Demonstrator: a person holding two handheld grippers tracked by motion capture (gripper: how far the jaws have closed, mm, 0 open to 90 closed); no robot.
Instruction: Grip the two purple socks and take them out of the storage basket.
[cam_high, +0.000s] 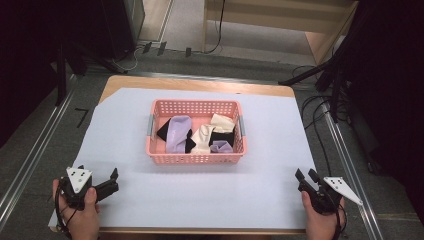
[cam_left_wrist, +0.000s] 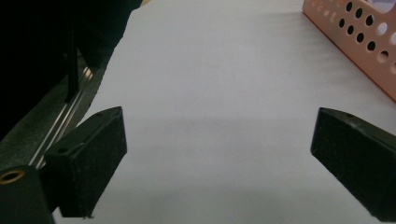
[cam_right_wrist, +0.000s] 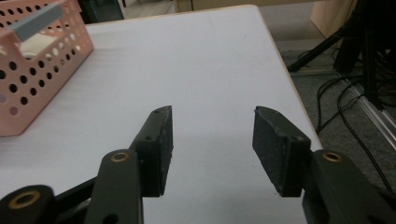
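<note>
Item: pink basket (cam_high: 195, 159), perforated plastic, grey handle at each short end. Placed near the middle of the tabletop (cam_high: 260, 190), on a pale sheet, well apart from both grippers.

Contents: socks, loosely heaped.
- Lilac sock (cam_high: 178, 134), left half of the basket, lying over a black sock (cam_high: 163, 131).
- Cream sock (cam_high: 202, 138), centre, draped against a second black piece.
- Cream sock (cam_high: 221, 121) toward the back right corner.
- Small lilac piece (cam_high: 220, 146) at the front right.
Pairing and exact count not clear from the heap.

Handling, judged: soft, light, limp knit; no fragility, little slip against rubber pads. Likely to drag a neighbour along where pieces overlap. Best hold probably a raised fold or a free cuff edge on the top layer, pinched from above; lilac sock at the left offers the most exposed surface. Basket itself stiff and light, liable to slide on the sheet if snagged.

Left gripper (cam_high: 111, 181): near front left corner of the tabletop, held in a hand, jaws spread wide, nothing between them.

Right gripper (cam_high: 305, 175): near front right corner, held in a hand, jaws parted, nothing between them.

Basket corner (cam_left_wrist: 359, 42) ahead and to the right in the left gripper view; basket end (cam_right_wrist: 32, 70) ahead and to the left in the right gripper view.
</note>
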